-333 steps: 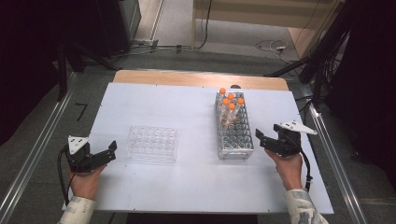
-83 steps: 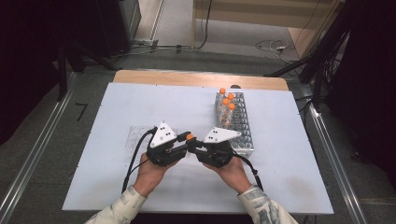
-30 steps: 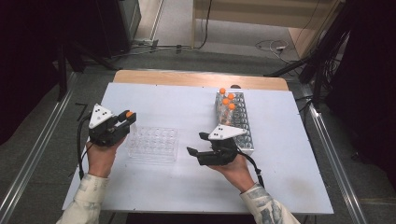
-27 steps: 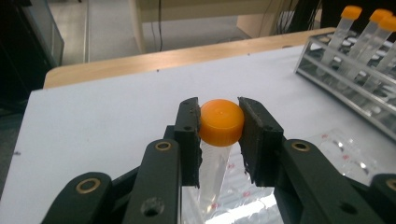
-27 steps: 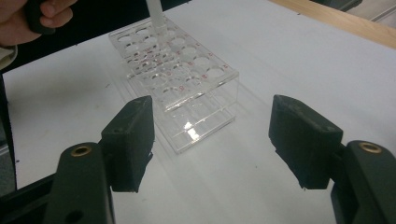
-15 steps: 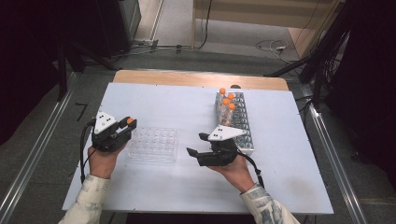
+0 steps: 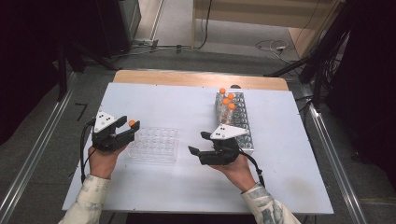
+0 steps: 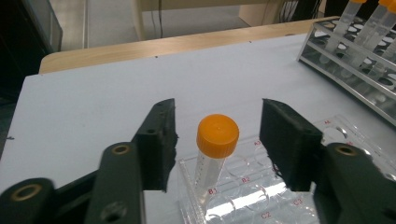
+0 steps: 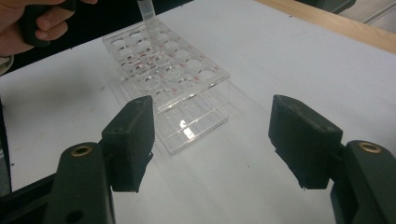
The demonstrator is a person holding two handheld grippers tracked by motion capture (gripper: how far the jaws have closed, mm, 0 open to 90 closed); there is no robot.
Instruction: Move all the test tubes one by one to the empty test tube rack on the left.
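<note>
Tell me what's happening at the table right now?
A person is moving orange-capped tubes from the metal rack to the clear rack. The left gripper has just been opening around an orange-capped tube now standing in the clear rack's corner well; its pads are off it. The right gripper hangs open and empty nearby.

A lab-style test bench. A white table [image 7: 154, 102] carries a clear acrylic tube rack [image 7: 154, 143] with red-lettered wells and, to its right, a metal rack [image 7: 236, 119] of orange-capped centrifuge tubes [image 7: 228, 99]. Beyond the table, cables [image 7: 268, 45] trail over grey floor.
</note>
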